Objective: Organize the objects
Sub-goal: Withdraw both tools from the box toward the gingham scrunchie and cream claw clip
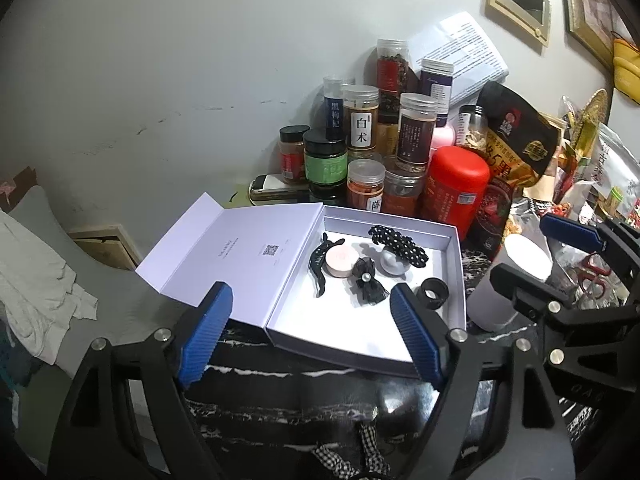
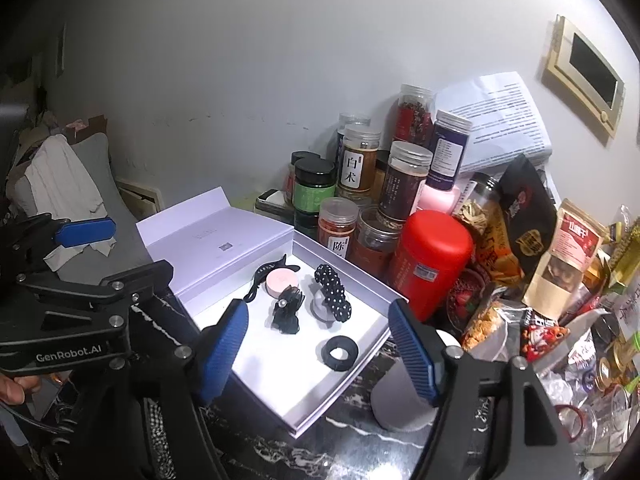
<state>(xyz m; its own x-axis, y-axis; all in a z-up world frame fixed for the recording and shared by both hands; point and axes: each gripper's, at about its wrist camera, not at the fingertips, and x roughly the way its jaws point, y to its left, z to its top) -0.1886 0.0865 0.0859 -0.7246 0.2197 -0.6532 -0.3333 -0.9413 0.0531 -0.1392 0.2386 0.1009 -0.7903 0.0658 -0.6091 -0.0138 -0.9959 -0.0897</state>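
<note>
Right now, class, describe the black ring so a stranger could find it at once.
Find the open white box on the dark marbled table. In its tray, the black ring lies alone near the front right corner. Unlike the bow and dotted clip, it is a plain hoop with a hole.

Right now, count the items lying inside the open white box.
6. Claw clip at left; pink round case beside it; mesh bow in the middle; silver case under the studded clip; black ring at right. Smaller pieces may hide underneath.
</note>
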